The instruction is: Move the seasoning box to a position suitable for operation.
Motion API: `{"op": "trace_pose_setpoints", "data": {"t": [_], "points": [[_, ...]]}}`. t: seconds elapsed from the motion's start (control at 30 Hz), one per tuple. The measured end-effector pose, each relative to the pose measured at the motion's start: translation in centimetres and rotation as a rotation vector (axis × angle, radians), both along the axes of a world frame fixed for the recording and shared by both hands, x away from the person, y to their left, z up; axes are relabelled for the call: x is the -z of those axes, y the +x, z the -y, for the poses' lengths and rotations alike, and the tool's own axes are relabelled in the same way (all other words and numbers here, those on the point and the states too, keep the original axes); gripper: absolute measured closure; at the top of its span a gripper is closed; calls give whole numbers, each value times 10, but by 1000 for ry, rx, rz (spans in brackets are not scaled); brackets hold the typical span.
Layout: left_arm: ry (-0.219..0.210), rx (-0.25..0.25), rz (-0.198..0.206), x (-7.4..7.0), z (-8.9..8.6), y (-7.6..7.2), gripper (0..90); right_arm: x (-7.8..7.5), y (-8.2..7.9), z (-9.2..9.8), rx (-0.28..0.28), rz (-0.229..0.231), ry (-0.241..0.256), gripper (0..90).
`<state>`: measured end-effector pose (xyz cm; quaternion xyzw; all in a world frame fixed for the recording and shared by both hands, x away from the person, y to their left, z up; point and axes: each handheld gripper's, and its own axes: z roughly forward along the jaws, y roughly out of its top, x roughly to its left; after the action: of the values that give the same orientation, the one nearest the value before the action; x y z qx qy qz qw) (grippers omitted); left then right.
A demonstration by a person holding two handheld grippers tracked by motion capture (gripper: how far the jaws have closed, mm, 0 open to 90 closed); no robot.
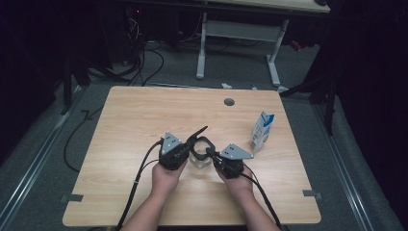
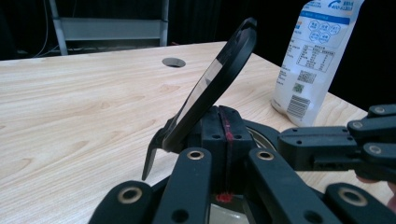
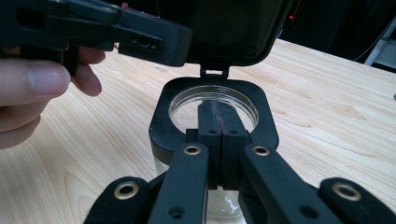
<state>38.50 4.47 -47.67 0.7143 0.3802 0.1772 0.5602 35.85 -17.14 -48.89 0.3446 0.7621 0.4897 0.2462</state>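
A clear glass jar [image 1: 201, 161] with a black squarish collar [image 3: 161, 119] stands at the table's near middle. Its hinged black lid [image 2: 212, 81] is tilted up and open. My left gripper [image 2: 219, 128] is shut, pads pressed together, its tips against the collar beside the raised lid. My right gripper [image 3: 219, 128] is shut too, and its tips lie over the collar's near edge and reach across the jar's mouth. I see nothing between either pair of pads. In the high view the left gripper [image 1: 188, 148] and right gripper [image 1: 212, 156] flank the jar.
A blue and white carton [image 1: 262, 131] stands upright to the right of the jar, near the table's right edge. A round cable hole [image 1: 229, 101] lies at the far middle of the wooden table [image 1: 134, 120]. Cables trail off the near edge.
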Motion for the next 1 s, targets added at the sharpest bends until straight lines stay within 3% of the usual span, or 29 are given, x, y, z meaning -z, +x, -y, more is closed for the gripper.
{"op": "trace_pose_setpoints", "data": {"t": [1.0], "points": [[-27,-81,-23,0,-8,20,899,3,-1,2,-12,14,16,900]]}}
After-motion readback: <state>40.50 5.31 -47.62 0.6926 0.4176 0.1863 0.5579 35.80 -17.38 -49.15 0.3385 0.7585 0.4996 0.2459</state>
